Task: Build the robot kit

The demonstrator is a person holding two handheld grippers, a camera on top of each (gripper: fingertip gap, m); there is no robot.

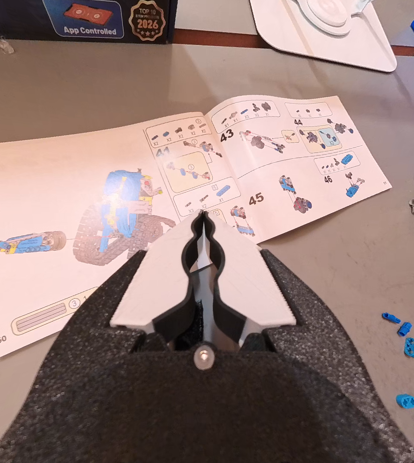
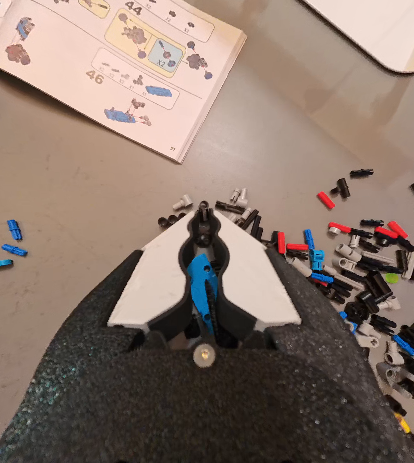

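L gripper (image 1: 203, 213) tips clenched together, nothing between, over open instruction booklet (image 1: 130, 190). R gripper (image 2: 203, 213) grasps small black pin piece (image 2: 203, 209) at tips, blue part (image 2: 202, 283) nearer, loose parts pile (image 2: 366, 275) right.

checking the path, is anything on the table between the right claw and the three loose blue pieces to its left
Nothing visible: only bare table lies between the right claw and the blue pieces. The claw is shut on a black and blue part.

Left tongs (image 1: 203, 213) closed; right tongs (image 2: 203, 213) clamped.
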